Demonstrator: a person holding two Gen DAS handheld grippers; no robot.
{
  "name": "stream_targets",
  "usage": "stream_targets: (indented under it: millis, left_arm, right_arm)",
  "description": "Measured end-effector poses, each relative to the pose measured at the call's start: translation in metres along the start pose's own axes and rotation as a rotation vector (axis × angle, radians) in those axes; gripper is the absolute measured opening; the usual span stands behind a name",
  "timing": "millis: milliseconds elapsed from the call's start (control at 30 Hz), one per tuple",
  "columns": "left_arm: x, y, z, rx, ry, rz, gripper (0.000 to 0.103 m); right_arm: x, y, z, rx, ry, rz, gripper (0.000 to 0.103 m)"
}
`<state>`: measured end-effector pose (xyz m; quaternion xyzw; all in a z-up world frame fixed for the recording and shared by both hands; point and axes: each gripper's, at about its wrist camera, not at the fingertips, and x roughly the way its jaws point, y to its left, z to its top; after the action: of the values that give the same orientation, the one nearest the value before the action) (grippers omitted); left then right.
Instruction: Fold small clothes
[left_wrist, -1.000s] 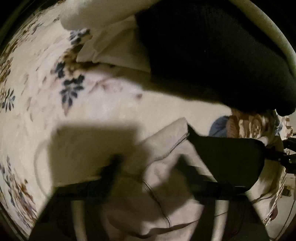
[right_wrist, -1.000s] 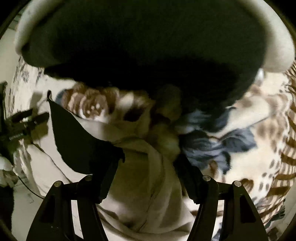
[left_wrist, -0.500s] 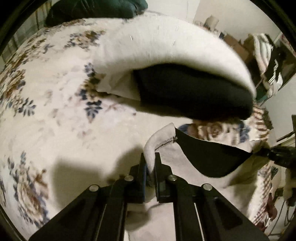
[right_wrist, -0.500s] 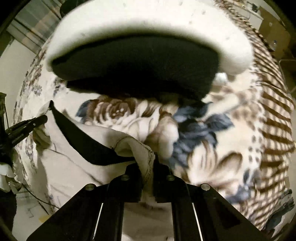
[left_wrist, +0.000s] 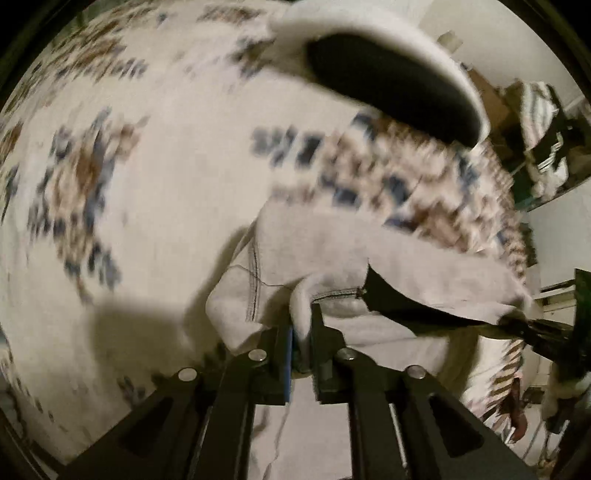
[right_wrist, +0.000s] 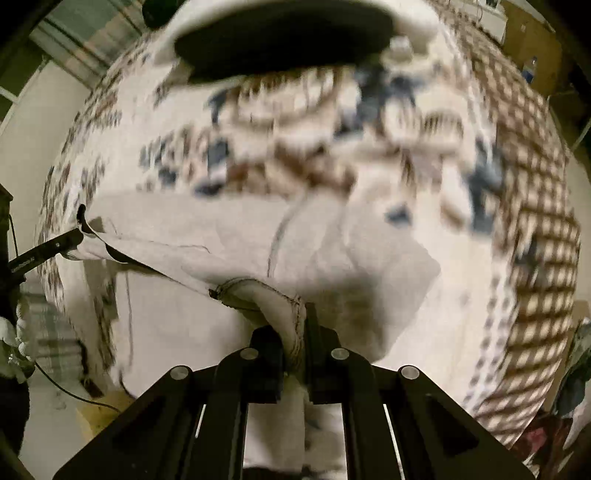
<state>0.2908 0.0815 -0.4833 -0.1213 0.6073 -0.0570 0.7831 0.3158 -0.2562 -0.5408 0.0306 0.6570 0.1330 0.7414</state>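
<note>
1. Left gripper (left_wrist: 303, 328) and right gripper (right_wrist: 295, 325) each clamp one corner of the cream garment (left_wrist: 332, 236).
2. Garment hangs stretched between them, above the floral bedspread (left_wrist: 166, 184).
3. Step: lifting; next, probably lay flat.

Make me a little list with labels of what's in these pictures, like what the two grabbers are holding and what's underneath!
held thing: pale grey cloth garment with dark stitched hem
left gripper: shut on the garment's edge
right gripper: shut on the garment's edge
garment state: stretched between both grippers, partly lifted
surface underneath: cream blanket with blue and brown flower print
farther back: white cushion with black underside
picture sharpness: blurred
</note>
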Motion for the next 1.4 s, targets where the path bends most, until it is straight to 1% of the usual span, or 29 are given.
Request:
stream_targets:
  millis: [33,67,100,133,167,200,233,267,333,367,400,467,533,600,633,700,733,767,800,833,867,900,933,1067,1167,1300,1367,1400]
  left_arm:
    - [0.006,0.003,-0.007,-0.011,0.024,0.004,0.01]
    - [0.012,0.008,-0.013,-0.037,0.054,-0.005,0.011]
    - [0.014,0.013,-0.02,-0.072,0.072,-0.009,0.018]
    - [0.013,0.016,-0.025,-0.098,0.077,-0.003,0.033]
    - [0.01,0.021,-0.029,-0.123,0.072,-0.01,0.041]
    - [0.003,0.027,-0.036,-0.156,0.059,-0.045,0.055]
    - [-0.004,0.034,-0.041,-0.196,0.047,-0.067,0.07]
    - [-0.008,0.041,-0.044,-0.231,0.041,-0.073,0.074]
    - [-0.014,0.05,-0.045,-0.286,0.03,-0.097,0.075]
    - [-0.017,0.055,-0.043,-0.312,0.02,-0.102,0.075]
    - [-0.019,0.058,-0.038,-0.329,0.003,-0.105,0.075]
    - [-0.019,0.058,-0.025,-0.327,-0.032,-0.108,0.075]
    - [-0.006,0.049,-0.002,-0.268,-0.043,-0.118,0.075]
    - [0.014,0.041,0.014,-0.217,-0.016,-0.108,0.075]
    - [0.024,0.038,0.019,-0.19,0.0,-0.118,0.075]
    - [0.05,0.027,0.03,-0.132,0.057,-0.105,0.075]
    - [0.059,0.024,0.033,-0.107,0.079,-0.114,0.073]
    - [0.067,0.019,0.035,-0.081,0.086,-0.114,0.069]
    - [0.071,0.017,0.035,-0.064,0.085,-0.111,0.051]
    - [0.073,0.015,0.036,-0.054,0.079,-0.108,0.018]
    - [0.073,0.014,0.037,-0.052,0.072,-0.108,0.016]
    - [0.071,0.014,0.039,-0.049,0.062,-0.105,0.013]
    - [0.069,0.012,0.04,-0.043,0.051,-0.106,0.012]
    - [0.062,0.009,0.052,-0.024,0.023,-0.083,0.011]
    - [0.059,0.008,0.071,-0.023,0.005,-0.078,0.011]
    - [0.058,0.003,0.096,-0.003,-0.017,-0.064,0.01]
    - [0.062,-0.001,0.112,0.01,-0.018,-0.061,0.01]
    - [0.067,-0.002,0.118,0.01,-0.004,-0.072,0.011]
  right_arm:
    - [0.006,0.0,-0.009,-0.007,0.019,0.004,0.009]
    - [0.013,-0.002,-0.016,-0.01,0.044,0.014,0.012]
    - [0.021,-0.003,-0.026,-0.009,0.089,0.034,0.017]
    - [0.028,-0.005,-0.029,-0.008,0.112,0.04,0.032]
    - [0.031,-0.007,-0.035,-0.004,0.135,0.051,0.05]
    - [0.031,-0.01,-0.041,0.003,0.155,0.073,0.059]
    - [0.029,-0.014,-0.047,0.016,0.171,0.1,0.072]
    - [0.027,-0.018,-0.051,0.027,0.174,0.123,0.076]
    - [0.011,-0.029,-0.06,0.064,0.154,0.164,0.076]
    - [0.004,-0.034,-0.061,0.087,0.144,0.18,0.078]
    - [-0.005,-0.044,-0.063,0.132,0.123,0.216,0.079]
    - [-0.017,-0.059,-0.06,0.197,0.067,0.239,0.08]
    - [-0.018,-0.068,-0.052,0.222,0.035,0.237,0.083]
    - [-0.013,-0.069,-0.038,0.206,0.021,0.228,0.083]
    - [-0.003,-0.066,-0.029,0.186,0.035,0.247,0.083]
    - [0.017,-0.057,-0.016,0.148,0.075,0.235,0.083]
    - [0.025,-0.055,-0.009,0.128,0.093,0.23,0.083]
    - [0.033,-0.054,-0.003,0.114,0.107,0.219,0.082]
    - [0.04,-0.052,0.001,0.109,0.112,0.208,0.078]
    - [0.045,-0.053,0.005,0.117,0.103,0.225,0.055]
    - [0.047,-0.055,0.007,0.124,0.098,0.233,0.037]
    - [0.048,-0.058,0.01,0.145,0.085,0.236,0.032]
    - [0.049,-0.06,0.012,0.159,0.072,0.24,0.025]
    - [0.041,-0.07,0.021,0.241,0.028,0.261,0.018]
    - [0.035,-0.076,0.031,0.283,0.005,0.269,0.016]
    - [0.027,-0.082,0.053,0.308,-0.018,0.282,0.015]
    - [0.024,-0.084,0.061,0.308,-0.031,0.269,0.015]
    - [0.023,-0.084,0.067,0.309,-0.038,0.265,0.015]
